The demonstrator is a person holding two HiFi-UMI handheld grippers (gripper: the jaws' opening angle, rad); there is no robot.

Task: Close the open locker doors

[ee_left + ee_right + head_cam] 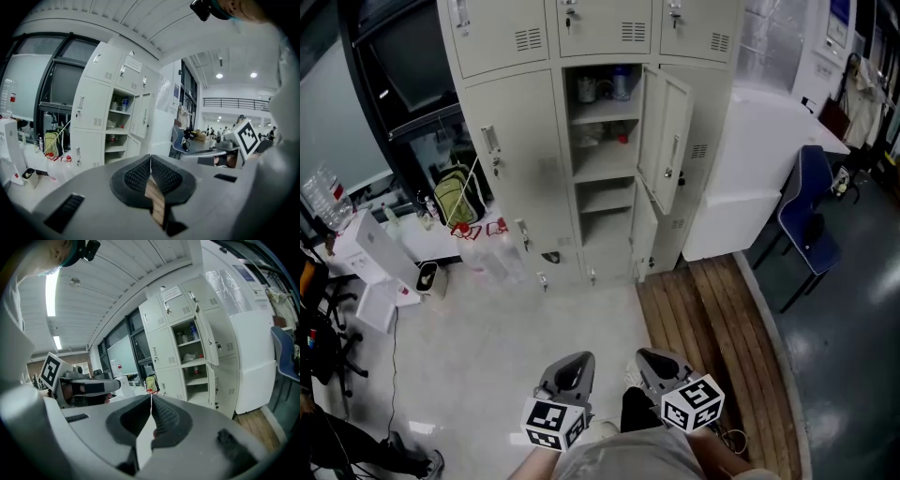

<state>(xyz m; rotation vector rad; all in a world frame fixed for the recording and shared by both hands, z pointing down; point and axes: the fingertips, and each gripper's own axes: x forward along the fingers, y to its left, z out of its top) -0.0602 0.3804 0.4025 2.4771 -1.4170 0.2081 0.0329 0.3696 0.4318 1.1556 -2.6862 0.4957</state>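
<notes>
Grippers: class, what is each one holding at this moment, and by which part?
Nothing is held. The left gripper and the right gripper are both shut with nothing between their jaws, well short of the open upper locker door.

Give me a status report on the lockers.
Left gripper and right gripper shut, empty. Upper door and lower door open, untouched. Blue chair stands aside.

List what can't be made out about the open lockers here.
- Head view: top-shelf items, too small to name.
- Head view: top row of lockers, cut off by the upper edge.
- Right gripper view: paper notice on an upper door, too small to read.
</notes>
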